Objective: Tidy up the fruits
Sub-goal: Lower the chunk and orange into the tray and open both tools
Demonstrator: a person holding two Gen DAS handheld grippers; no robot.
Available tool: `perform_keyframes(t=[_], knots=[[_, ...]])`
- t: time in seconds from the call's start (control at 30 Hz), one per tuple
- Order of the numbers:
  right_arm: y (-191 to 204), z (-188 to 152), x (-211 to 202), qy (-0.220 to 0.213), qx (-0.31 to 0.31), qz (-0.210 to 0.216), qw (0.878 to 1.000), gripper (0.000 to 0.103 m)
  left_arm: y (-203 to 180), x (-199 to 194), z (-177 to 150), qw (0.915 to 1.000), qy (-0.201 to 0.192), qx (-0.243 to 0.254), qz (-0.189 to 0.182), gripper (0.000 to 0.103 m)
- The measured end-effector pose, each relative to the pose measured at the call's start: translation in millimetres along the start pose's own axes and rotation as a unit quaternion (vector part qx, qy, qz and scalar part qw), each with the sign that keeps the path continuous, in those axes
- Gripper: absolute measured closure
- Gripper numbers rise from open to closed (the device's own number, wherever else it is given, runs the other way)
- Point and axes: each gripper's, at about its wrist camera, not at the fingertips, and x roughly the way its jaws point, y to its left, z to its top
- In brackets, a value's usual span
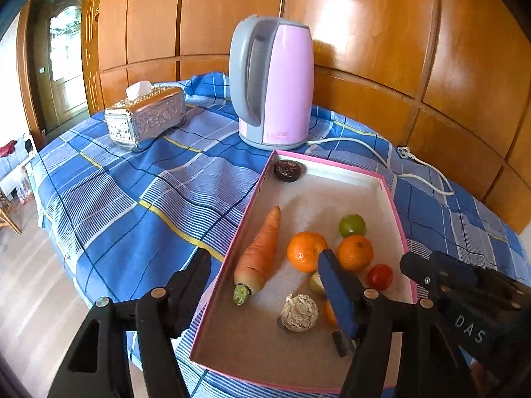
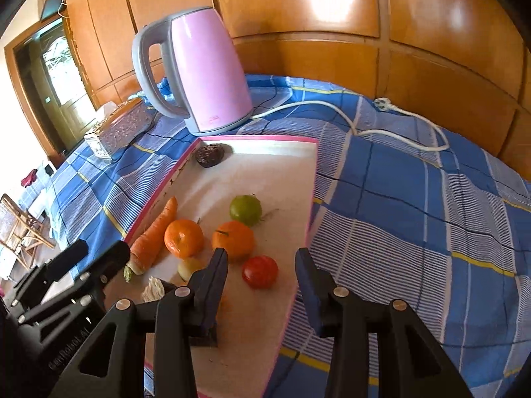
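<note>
I am holding both grippers low over a pink-rimmed tray [image 1: 386,179] on a bench draped in a blue plaid cloth [image 1: 132,179]. In the left wrist view the left gripper [image 1: 265,265] is standing with its jaws apart, straddling the tray's left rim at the lower centre of the frame, nothing between them. In the right wrist view the right gripper [image 2: 262,258] is also standing apart, framing a red tomato [image 2: 260,271] near the tray's right edge without touching it.

The fruit is lying loose toward the near end of the tray: a carrot [image 1: 260,255] along the left wall, two mandarins [image 1: 307,251] side by side, a green fruit [image 1: 352,225] behind them. A dark wrinkled fruit [image 1: 288,170] is sitting alone in the far corner. I judge the sorting to be nearly done, with both grippers free.

A blue finger pad is covering a pale fruit and an orange piece in the left view; I cannot name either. A whitish, papery ball [image 1: 298,311] is too blurred to identify. Behind, a pink kettle [image 1: 275,83] and a silver tissue box [image 1: 146,117] are standing clear of the work.
</note>
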Motion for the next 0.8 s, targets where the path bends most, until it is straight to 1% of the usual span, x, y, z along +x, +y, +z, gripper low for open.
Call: perform_keyframes(t=[0.07,0.17,0.33,0.43,0.7,0.8], knots=[[-2.1,-4.9,-5.9,-0.007,0.002,-0.007,1.0,0.059,-1.5,-4.8,-0.8,1.0,-0.006,0.002,-0.002,0.034],[-4.4,-10.6,-13.1,-0.016,0.005,-0.016,1.0,0.054,-4.4,-11.9,-2.0,0.9999,-0.016,0.005,-0.004,0.031],[-6.6,-20.2,-21.5,-0.023,0.003,-0.027,0.999,0.054,-9.4,-20.2,-2.9,0.9995,-0.028,0.007,-0.008,0.027],[-7.6,-25.0,-24.1,-0.025,0.004,-0.033,0.999,0.054,-12.3,-21.4,-4.0,0.9994,-0.03,0.012,-0.009,0.023],[-9.1,-31.4,-21.9,-0.021,0.007,-0.041,0.999,0.054,-13.5,-19.8,-7.0,0.9996,-0.026,0.012,-0.007,0.022],[-8.9,-31.8,-22.2,-0.022,0.006,-0.042,0.999,0.054,-13.4,-19.8,-7.3,0.9995,-0.027,0.013,-0.006,0.02]])
